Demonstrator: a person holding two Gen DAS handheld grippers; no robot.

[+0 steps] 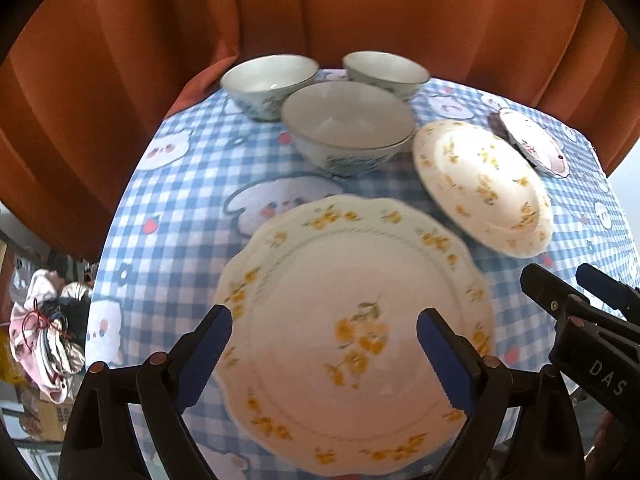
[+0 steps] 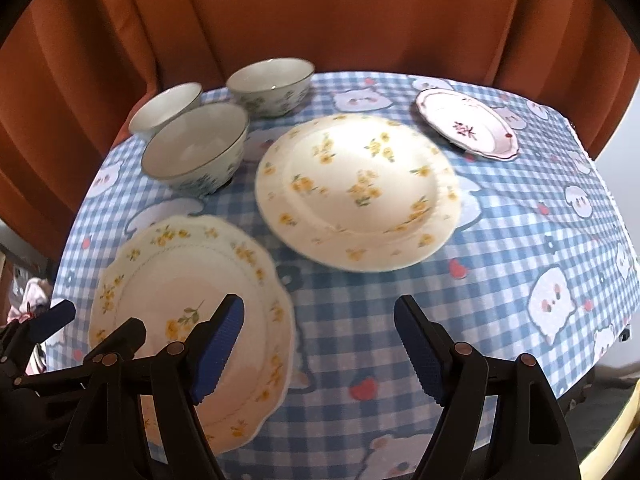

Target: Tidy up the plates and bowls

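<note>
A scalloped cream plate with yellow flowers [image 1: 352,332] [image 2: 188,304] lies at the table's near edge. My left gripper [image 1: 324,328] is open and empty just above it. A round yellow-flowered plate [image 1: 484,184] [image 2: 356,192] lies mid-table. A small pink-rimmed plate [image 1: 536,144] [image 2: 466,126] sits at the far right. Three white bowls with blue-green pattern stand at the back: the nearest [image 1: 348,126] [image 2: 196,146], one behind it on the left [image 1: 268,80] [image 2: 164,108], one on the right [image 1: 384,70] [image 2: 272,80]. My right gripper [image 2: 318,320] [image 1: 568,280] is open and empty over bare cloth.
The table has a blue checked cloth with cartoon prints [image 2: 520,248]. An orange curtain [image 2: 320,12] hangs close behind it. Clutter and a cardboard box [image 1: 44,344] lie on the floor beyond the table's left edge.
</note>
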